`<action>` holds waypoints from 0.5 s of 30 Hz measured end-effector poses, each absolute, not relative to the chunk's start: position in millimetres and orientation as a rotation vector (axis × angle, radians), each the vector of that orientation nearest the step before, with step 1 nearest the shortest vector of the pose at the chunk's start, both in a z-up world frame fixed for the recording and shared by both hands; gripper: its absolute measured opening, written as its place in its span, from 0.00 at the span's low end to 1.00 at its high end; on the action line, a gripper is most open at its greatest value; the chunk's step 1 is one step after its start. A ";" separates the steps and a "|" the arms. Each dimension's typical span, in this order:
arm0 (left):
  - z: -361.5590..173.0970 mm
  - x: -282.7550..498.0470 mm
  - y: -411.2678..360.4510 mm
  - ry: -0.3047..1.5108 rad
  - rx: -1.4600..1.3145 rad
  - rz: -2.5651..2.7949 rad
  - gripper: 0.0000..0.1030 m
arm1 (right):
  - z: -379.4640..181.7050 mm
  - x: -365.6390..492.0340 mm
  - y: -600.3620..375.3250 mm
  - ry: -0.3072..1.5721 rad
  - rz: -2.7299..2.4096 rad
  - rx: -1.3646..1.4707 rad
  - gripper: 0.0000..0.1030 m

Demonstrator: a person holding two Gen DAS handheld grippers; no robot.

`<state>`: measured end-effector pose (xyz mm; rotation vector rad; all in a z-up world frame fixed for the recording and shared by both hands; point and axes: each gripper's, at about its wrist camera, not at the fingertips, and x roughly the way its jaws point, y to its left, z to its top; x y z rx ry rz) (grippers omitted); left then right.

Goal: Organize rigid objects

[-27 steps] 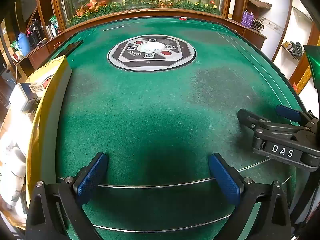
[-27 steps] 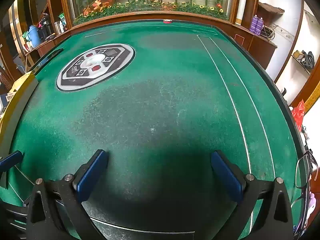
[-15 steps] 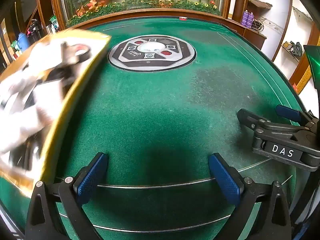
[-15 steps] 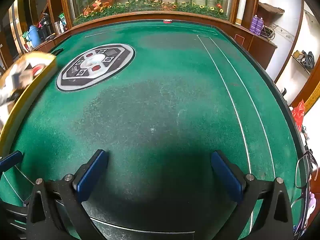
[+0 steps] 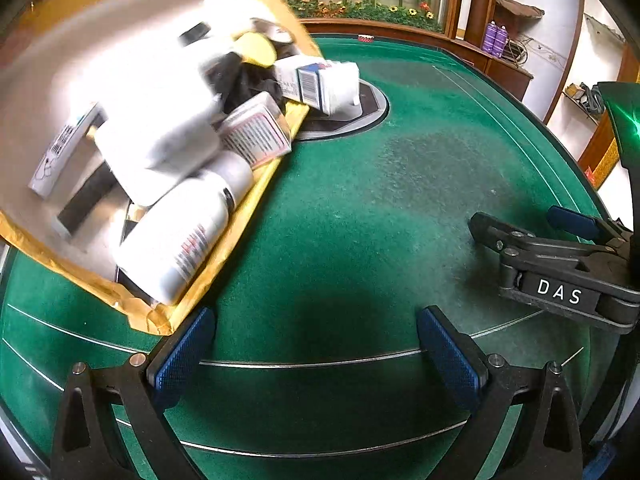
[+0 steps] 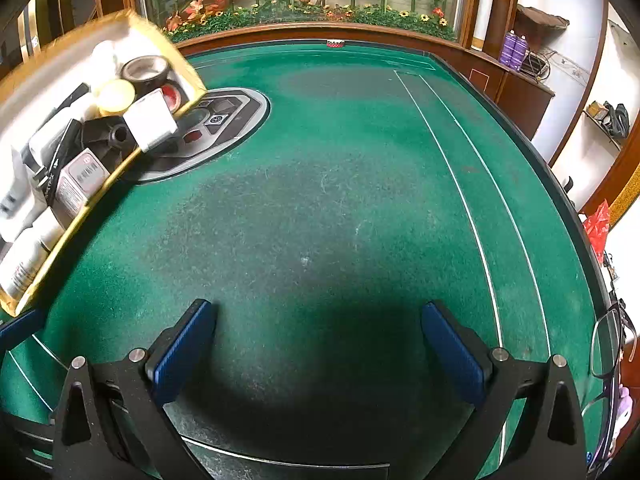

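A gold-edged box tilts over the green table at the left, its contents sliding toward the lowered edge: white bottles, small printed cartons, a yellow lid. The right wrist view shows the same box with a tape roll and a white carton at its edge. My left gripper is open and empty just right of the box's low corner. My right gripper is open over bare felt; it also shows at the right.
A round grey and black emblem lies on the felt behind the box. A wooden rim with a planter of flowers bounds the far side. Glasses hang at the right edge.
The box has swung up from the left edge of the table and tipped inward over the felt, and its contents have slid toward the lowered rim. Both grippers have stayed still and open.
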<state>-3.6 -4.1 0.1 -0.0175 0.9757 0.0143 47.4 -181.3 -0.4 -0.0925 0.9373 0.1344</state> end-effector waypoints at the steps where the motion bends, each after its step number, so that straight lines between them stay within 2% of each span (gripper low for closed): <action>1: 0.4 -5.6 -4.3 0.973 -0.018 0.016 1.00 | -0.5 47.2 -181.1 0.937 0.134 -0.093 1.00; 15: 1.4 -15.8 -1.4 0.961 -0.017 0.020 1.00 | -1.4 47.5 -180.4 0.939 0.134 -0.093 1.00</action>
